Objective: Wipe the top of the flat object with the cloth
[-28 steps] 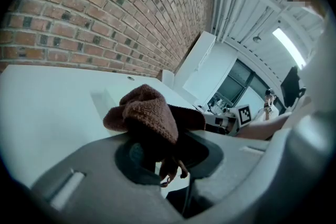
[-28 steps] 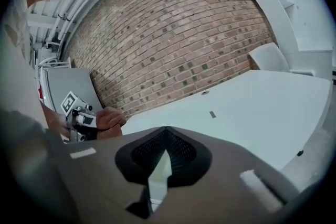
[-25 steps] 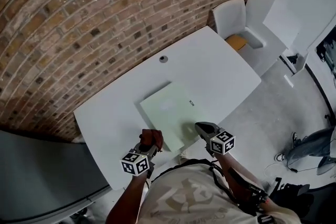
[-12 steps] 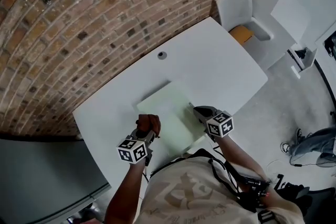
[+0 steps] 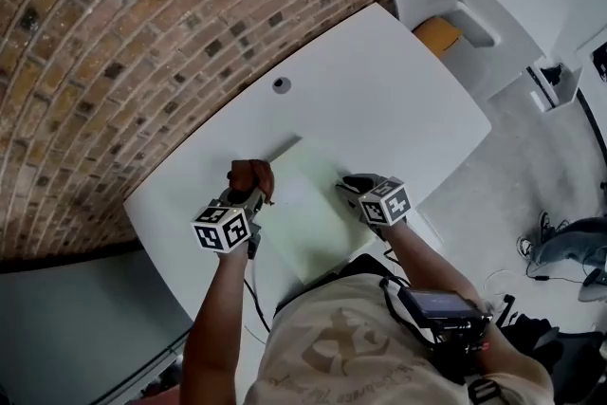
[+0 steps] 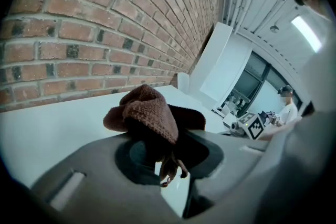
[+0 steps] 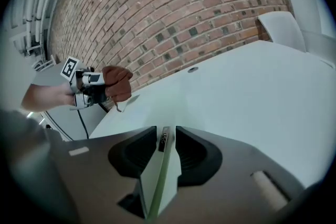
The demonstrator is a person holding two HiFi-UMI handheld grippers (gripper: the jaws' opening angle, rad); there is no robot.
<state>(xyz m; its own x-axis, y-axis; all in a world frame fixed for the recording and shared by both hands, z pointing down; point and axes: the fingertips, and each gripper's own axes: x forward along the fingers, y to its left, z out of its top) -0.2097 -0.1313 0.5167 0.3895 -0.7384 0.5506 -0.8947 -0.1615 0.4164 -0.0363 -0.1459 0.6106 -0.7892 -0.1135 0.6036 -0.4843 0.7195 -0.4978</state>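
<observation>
Left gripper [image 5: 246, 198]: jaws clamped on the bunched brown cloth [image 5: 251, 176], positioned at the left edge of the flat object [image 5: 308, 215]. The pale green flat object lies on the white table [image 5: 389, 100], near its front edge. Right gripper [image 5: 353, 188]: jaws have just been opening and now stand apart, straddling the object's right edge without pressing it.

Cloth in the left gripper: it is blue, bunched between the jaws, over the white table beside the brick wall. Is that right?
Only the colour is wrong: the cloth is brown, not blue, as the left gripper view shows. It is bunched in the left gripper, over the white table beside the brick wall.
</observation>
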